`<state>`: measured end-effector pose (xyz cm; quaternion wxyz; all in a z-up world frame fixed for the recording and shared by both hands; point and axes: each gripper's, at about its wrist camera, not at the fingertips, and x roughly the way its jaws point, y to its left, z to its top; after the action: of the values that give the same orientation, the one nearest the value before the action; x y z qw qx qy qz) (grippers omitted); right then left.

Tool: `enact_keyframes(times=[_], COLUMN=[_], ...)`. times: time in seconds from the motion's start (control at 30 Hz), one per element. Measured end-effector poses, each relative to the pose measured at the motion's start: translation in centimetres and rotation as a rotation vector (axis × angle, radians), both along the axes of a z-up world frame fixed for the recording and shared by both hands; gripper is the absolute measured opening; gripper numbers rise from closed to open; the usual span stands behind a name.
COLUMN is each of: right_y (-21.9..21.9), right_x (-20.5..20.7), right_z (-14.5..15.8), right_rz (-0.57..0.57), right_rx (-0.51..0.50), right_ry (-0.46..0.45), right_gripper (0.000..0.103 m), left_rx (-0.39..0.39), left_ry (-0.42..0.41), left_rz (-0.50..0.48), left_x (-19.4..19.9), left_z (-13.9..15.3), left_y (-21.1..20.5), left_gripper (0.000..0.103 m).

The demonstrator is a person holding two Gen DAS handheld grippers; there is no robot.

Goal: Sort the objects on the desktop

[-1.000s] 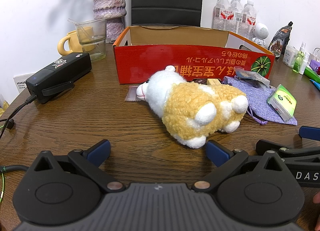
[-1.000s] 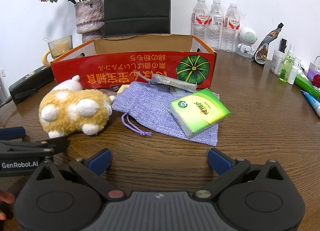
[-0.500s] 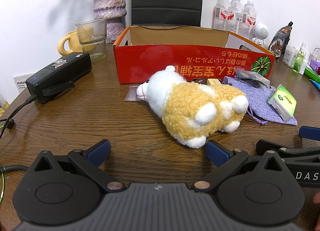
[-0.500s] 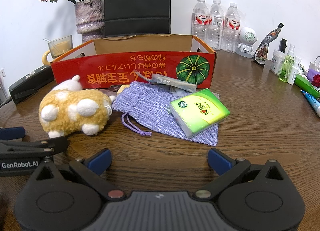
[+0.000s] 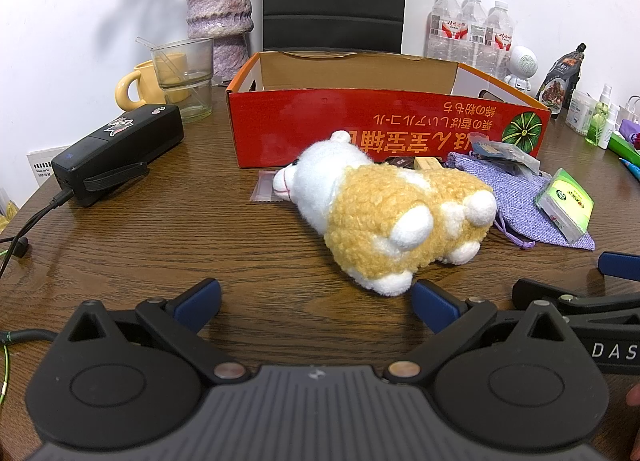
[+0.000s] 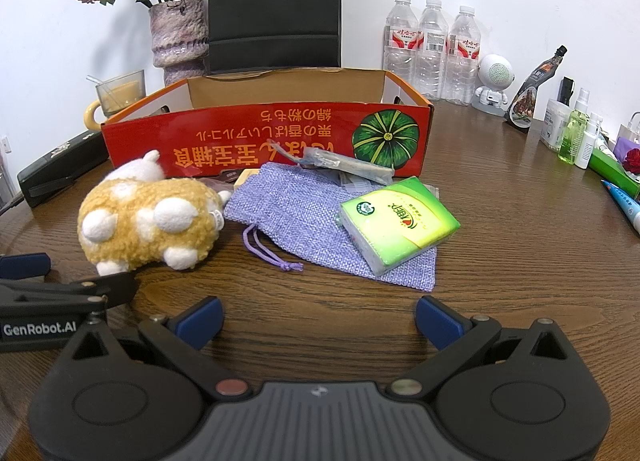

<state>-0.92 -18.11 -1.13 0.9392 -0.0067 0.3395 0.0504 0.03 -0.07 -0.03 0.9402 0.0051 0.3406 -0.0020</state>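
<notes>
Listing by view, all places taken from the red box (image 5: 384, 129). Left wrist view: left gripper (image 5: 316, 299) wide open, empty, low over the table; plush toy (image 5: 396, 217) on its side just in front of the box, its rump nearest the right finger. Best shifted right to straddle the body, then closed gently, since plush squashes. Right wrist view: right gripper (image 6: 318, 319) wide open, empty; tissue pack (image 6: 398, 223) atop purple pouch (image 6: 316, 221), in front of the box's right half.
</notes>
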Motion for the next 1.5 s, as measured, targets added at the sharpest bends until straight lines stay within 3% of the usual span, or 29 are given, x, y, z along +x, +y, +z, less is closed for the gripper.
enact_keyframes(times=[1.5], right_y=[-0.11], right_x=[-0.10], right_z=[0.04], right_rz=[0.000], right_rx=[-0.003], right_ry=[0.000], right_gripper=[0.103], left_rx=[-0.002], left_ry=[0.000], left_rz=[0.024], left_x=[0.07], left_z=[-0.01], left_y=[-0.20], left_gripper=[0.103])
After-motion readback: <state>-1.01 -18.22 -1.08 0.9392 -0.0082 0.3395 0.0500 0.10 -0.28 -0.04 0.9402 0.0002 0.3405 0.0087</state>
